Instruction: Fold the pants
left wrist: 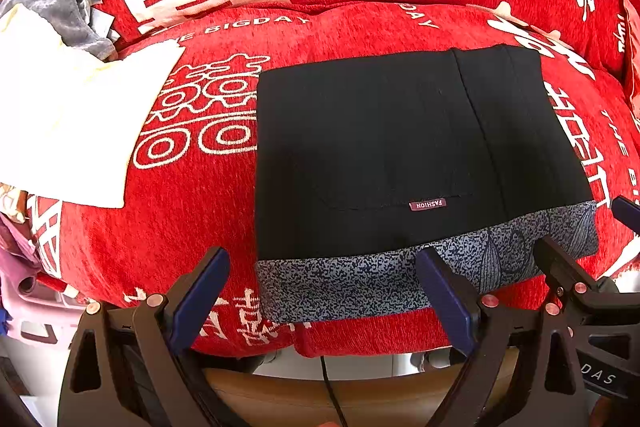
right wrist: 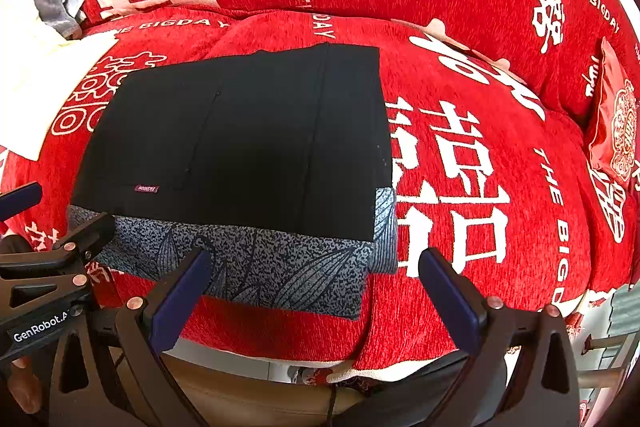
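The black pants [left wrist: 408, 147] lie folded into a compact rectangle on the red sofa cover [left wrist: 192, 227], on top of a blue-grey patterned garment [left wrist: 360, 283] whose band shows along the near edge and, in the right wrist view, at the near right corner. The pants' edges read straight and square; a small label [left wrist: 427, 205] sits near the near edge. The stack lies close to the cushion's front edge.

The left gripper [left wrist: 324, 291] has its jaws spread wide and holds nothing; one finger is over bare red cover left of the stack, the other over the patterned band. The right gripper [right wrist: 316, 287] is likewise wide open and empty, one finger over the patterned band, the other over red cover right of the stack. Whether the fingers touch the fabric cannot be told. Each gripper shows at the side of the other's view, close beside it.

Bare red cover extends on both sides of the stack. A white cloth [left wrist: 68, 123] lies well apart to the left, with grey fabric [left wrist: 60, 7] behind it. A red packet [right wrist: 612, 115] rests far right.
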A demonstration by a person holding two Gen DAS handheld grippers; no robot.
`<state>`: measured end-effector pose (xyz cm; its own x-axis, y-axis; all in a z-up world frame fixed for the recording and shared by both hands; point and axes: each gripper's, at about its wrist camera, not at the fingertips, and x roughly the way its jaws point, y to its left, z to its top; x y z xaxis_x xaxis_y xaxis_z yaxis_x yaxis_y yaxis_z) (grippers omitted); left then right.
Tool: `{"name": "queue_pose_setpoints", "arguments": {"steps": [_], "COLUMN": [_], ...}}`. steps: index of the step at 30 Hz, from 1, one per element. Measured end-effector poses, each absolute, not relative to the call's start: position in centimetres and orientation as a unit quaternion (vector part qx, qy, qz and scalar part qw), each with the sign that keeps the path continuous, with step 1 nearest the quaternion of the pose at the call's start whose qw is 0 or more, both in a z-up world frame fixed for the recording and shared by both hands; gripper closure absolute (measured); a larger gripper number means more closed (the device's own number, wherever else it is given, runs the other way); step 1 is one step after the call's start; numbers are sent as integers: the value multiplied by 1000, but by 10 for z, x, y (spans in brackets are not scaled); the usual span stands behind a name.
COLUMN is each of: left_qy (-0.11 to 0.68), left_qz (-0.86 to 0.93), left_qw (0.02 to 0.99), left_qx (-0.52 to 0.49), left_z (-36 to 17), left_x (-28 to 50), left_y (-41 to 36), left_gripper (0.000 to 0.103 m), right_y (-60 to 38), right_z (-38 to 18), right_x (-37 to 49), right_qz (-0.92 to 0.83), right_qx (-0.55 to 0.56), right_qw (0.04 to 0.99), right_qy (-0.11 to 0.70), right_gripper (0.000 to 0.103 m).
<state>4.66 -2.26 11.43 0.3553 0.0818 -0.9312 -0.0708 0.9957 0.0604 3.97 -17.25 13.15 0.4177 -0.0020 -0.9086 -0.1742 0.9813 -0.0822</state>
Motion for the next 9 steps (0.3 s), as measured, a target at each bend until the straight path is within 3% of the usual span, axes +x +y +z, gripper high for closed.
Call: {"name": "queue_pose_setpoints", "arguments": {"steps": [9], "left_qy": [572], "left_qz": [45], "left_qw": [819], "left_qx": [-4], "left_z": [110], "left_x": [48], "left_y": [-19], "left_gripper": [8], "right_y": [-172], "right_z": [128], "right_x": [41], "right_qz": [51], "right_qx": [-81], "right_qw": [834], "right_qy": [543], "right_gripper": [0]}}
